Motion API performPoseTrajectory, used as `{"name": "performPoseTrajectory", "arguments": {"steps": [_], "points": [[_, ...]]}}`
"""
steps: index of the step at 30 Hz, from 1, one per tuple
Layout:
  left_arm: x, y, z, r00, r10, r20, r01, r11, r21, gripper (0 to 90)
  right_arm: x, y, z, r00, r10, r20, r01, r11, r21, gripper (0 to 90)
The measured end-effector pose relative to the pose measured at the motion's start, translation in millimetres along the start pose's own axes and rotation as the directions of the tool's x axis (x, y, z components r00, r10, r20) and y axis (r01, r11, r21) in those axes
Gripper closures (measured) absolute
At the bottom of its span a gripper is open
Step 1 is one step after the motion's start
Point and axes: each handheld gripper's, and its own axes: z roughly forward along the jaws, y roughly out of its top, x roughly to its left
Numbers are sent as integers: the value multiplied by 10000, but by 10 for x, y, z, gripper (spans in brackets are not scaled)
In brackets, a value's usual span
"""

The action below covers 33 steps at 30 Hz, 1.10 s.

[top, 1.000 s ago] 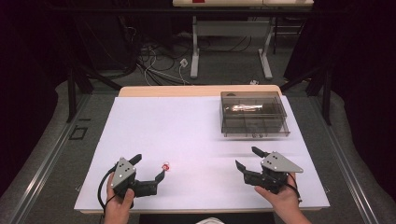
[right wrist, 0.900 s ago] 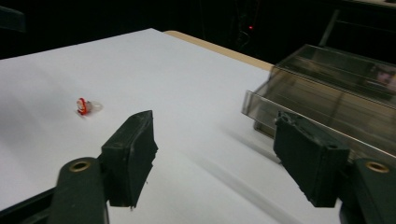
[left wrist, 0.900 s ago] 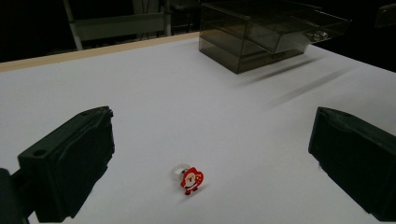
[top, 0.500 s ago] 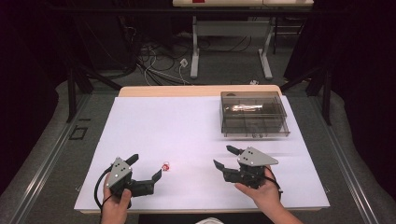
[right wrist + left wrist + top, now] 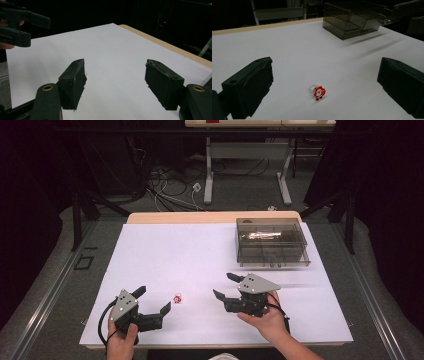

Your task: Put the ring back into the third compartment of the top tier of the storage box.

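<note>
Near the table's [image 5: 150, 250] front edge, toward its left corner, the left gripper [image 5: 153, 304] rests with jaws spread and nothing in them, and a small red Santa ring [image 5: 177, 298] lies on the white sheet just beyond its tips. Right of it, near the front middle, the right gripper [image 5: 223, 286] is held just as wide and bare. A smoky box [image 5: 271, 244] sits by the far right corner.
</note>
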Motion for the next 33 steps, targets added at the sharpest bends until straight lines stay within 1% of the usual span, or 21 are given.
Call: {"name": "performPoseTrajectory", "arguments": {"steps": [4,7,11,16,17,20,24,27,30,32,33], "points": [[10,-3,-13,10000,13,-43,-13,10000,-3,4,21,34,88,9998,-129,-154,129,9999,43,326],[14,-4,-18,10000,-11,-70,11,10000,-17,4,41,54,150,9996,-203,-204,207,9996,186,326],[17,-4,-20,10000,-59,-67,58,10000,-56,3,74,79,235,9989,-279,-382,291,9991,305,345],[21,-4,-18,10000,-65,-58,65,10000,-52,4,110,114,331,9972,-508,-552,533,9976,448,362],[22,-4,-21,9999,-82,-58,82,10000,-32,4,113,111,352,9969,-518,-598,537,9980,319,364],[27,-4,-22,10000,-70,-66,70,10000,-32,4,111,103,413,9967,-328,-743,352,9989,309,373],[34,-6,-21,9999,-91,-78,91,10000,-37,4,101,98,485,9960,-179,-879,220,9987,467,380],[34,-5,-20,9999,-91,-85,91,9999,-43,4,104,95,539,9954,53,-960,-2,9986,533,386],[32,-4,-22,9999,-71,-73,71,10000,-30,4,107,85,607,9926,270,-1180,-197,9978,629,395],[31,-3,-23,9999,-68,-75,68,10000,-30,4,113,79,655,9919,253,-1244,-158,9970,763,406],[31,-3,-23,10000,-69,-70,68,10000,-26,4,121,72,683,9915,278,-1269,-185,9971,742,414]]}}
